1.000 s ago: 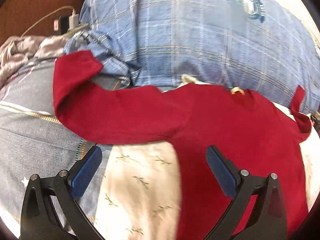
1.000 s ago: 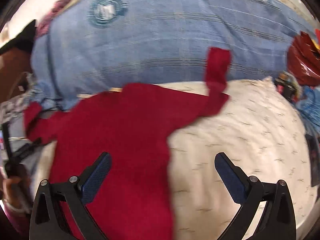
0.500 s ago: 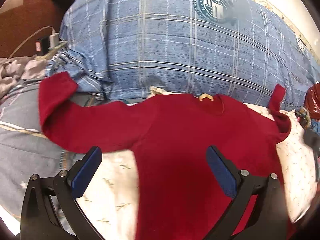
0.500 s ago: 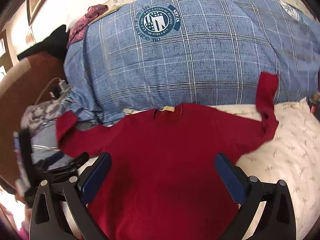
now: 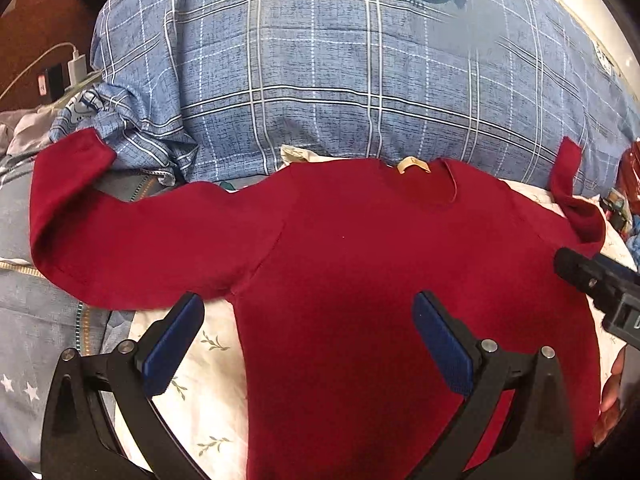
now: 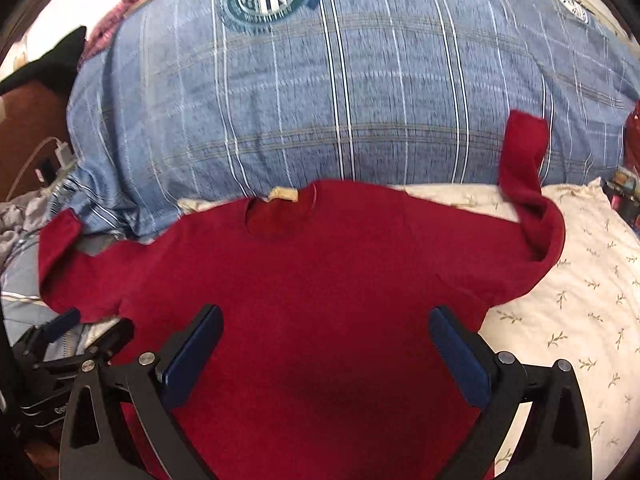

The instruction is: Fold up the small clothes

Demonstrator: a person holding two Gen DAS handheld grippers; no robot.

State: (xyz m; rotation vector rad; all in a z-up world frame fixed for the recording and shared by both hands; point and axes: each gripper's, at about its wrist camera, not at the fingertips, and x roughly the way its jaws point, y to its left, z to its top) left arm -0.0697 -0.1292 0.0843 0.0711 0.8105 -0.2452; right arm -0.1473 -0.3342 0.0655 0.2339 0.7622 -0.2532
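Note:
A small red long-sleeved top (image 5: 360,264) lies spread flat on a cream floral sheet (image 5: 208,344), neck toward the blue plaid pillow; it also fills the right wrist view (image 6: 320,300). Its left sleeve (image 5: 80,216) bends up at the cuff and its right sleeve (image 6: 524,184) folds up against the pillow. My left gripper (image 5: 308,332) is open and empty above the top's left side. My right gripper (image 6: 326,344) is open and empty above the middle of the top. The right gripper's body shows at the left wrist view's right edge (image 5: 596,284).
A large blue plaid pillow (image 5: 360,88) lies behind the top. A grey star-patterned cover (image 5: 32,320) lies to the left. A charger and cable (image 5: 72,66) sit on a brown surface at far left. Red and other small items (image 6: 628,196) are at far right.
Both grippers have drawn back and toward the middle, so the whole top is now framed between each pair of fingers. The top lies spread out and has not been gripped.

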